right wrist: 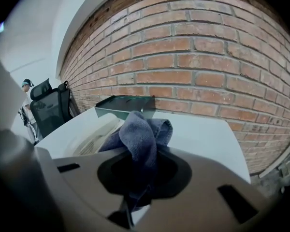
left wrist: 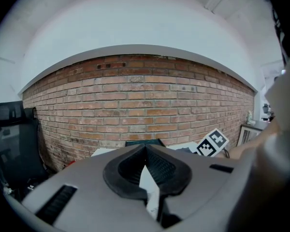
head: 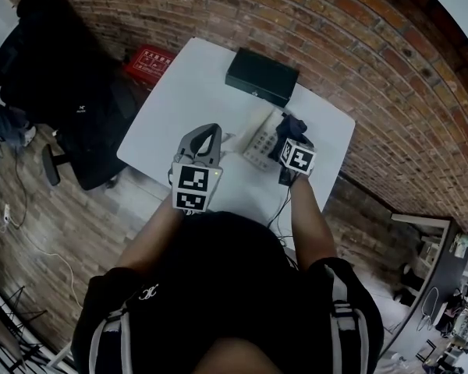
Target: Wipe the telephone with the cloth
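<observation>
A cream telephone [head: 260, 140] lies on the white table [head: 186, 92], just in front of me. My right gripper [head: 291, 135] is shut on a dark blue cloth [head: 293, 125], which is bunched up at the phone's right side. In the right gripper view the cloth [right wrist: 141, 129] bulges out of the jaws, with the telephone [right wrist: 93, 132] just to its left. My left gripper [head: 212, 129] hovers left of the phone, its jaws shut on nothing. In its own view the left gripper [left wrist: 146, 150] points at the brick wall.
A flat black box [head: 261, 76] sits at the table's back edge. Close behind and right of the table is a brick wall [head: 359, 61]. A black office chair [head: 66, 92] and a red object [head: 148, 61] are to the left. A cable [head: 281, 202] hangs off the near edge.
</observation>
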### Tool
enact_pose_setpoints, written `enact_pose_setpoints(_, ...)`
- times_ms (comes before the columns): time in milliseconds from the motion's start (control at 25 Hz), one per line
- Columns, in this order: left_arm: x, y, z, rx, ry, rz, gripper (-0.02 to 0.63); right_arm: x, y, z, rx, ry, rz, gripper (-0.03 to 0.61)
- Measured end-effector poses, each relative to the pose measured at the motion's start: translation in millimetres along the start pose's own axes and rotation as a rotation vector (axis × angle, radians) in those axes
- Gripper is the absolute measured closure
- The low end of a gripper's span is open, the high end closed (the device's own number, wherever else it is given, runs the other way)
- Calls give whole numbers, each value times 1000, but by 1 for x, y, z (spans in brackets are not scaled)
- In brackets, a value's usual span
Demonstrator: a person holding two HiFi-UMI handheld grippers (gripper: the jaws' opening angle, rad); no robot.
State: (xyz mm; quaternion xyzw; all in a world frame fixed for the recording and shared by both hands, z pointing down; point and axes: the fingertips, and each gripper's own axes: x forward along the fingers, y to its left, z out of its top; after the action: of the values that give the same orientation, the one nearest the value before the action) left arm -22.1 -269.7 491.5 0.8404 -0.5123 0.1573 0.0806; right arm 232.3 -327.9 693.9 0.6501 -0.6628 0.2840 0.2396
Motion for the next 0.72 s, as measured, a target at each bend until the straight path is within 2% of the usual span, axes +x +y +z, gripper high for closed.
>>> enact_pose_setpoints(160, -5, 8, 0, -5, -3, 21, 617, 0, 0, 15, 9, -14, 5, 558)
enact_pose_setpoints(360, -11, 15, -4, -23, 5, 45, 617, -5, 22, 47, -19, -77, 89, 558)
enact_pose_setpoints(560, -17, 20, -9, -25, 11, 67, 617, 4, 43, 84, -89, -124, 132, 558)
enact_pose_setpoints(720, -24, 28, -11, -30, 17, 91, 617, 22, 60, 97, -160, -106, 161, 558)
